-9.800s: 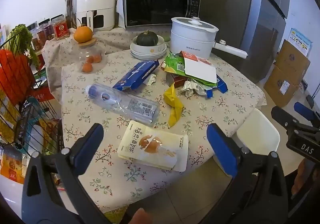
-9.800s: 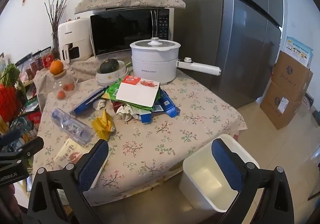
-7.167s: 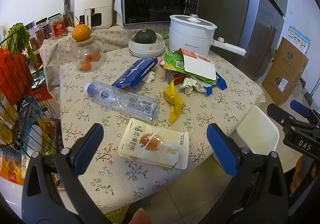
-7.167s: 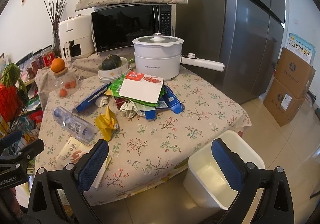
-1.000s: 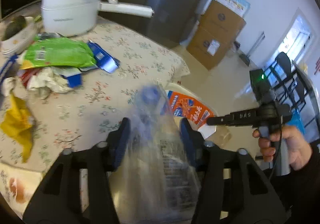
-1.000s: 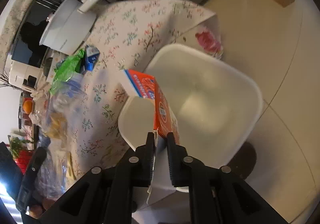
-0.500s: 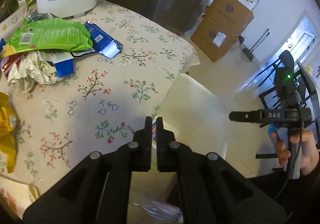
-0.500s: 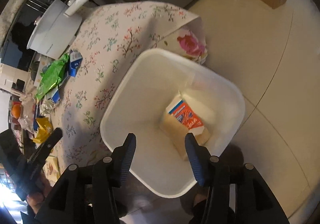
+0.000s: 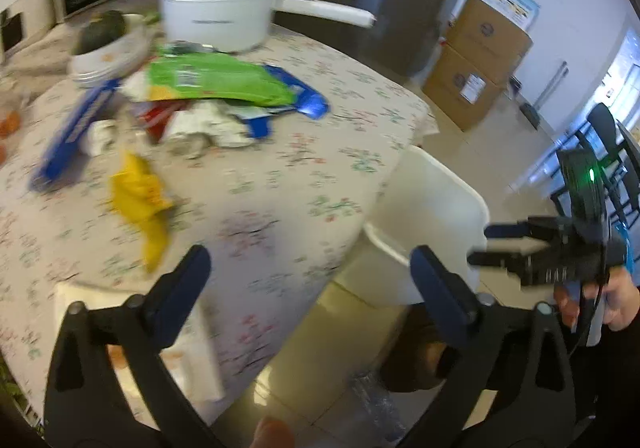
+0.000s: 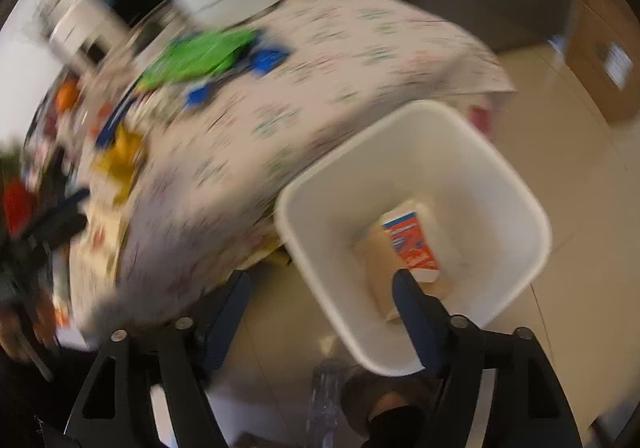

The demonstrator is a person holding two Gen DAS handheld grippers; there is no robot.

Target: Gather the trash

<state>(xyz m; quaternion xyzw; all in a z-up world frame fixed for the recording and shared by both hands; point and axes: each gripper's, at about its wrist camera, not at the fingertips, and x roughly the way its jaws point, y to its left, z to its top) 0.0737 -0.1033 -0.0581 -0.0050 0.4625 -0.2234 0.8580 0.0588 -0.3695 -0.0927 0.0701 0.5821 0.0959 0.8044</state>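
Both claws apart and empty. Left gripper (image 9: pixel 308 272) held over the near table (image 9: pixel 280 183) edge, pads spread wide, aimed between the remaining litter and the bin (image 9: pixel 432 199); a stance suited, by judgement, to reaching back for another piece. Right gripper (image 10: pixel 320 300) poised above the bin (image 10: pixel 320 248), likewise spread, with nothing between its pads. Bin set on the floor hard against the table corner, presumably so that litter travels only a short way from cloth to opening. One carton (image 10: pixel 412 244) lying flat on the bin bottom: the only trash visibly collected. A clear bottle (image 9: pixel 376 404) on the floor tiles beside the bin, outside it, seen dimly below both grippers (image 10: pixel 324 396); apparently missed and, by judgement, in need of retrieval. Trash left on the table: yellow wrapper (image 9: pixel 140 203) near the front, green bag (image 9: pixel 216 81) heaped on crumpled paper and blue packaging (image 9: pixel 308 101) toward the pot (image 9: pixel 220 15), long blue box (image 9: pixel 76 131) at the left, and a pale pouch (image 9: pixel 140 336) at the near edge under the left pad. Right view heavily blurred; fine detail there not readable. Task judged early: most pieces not yet collected.
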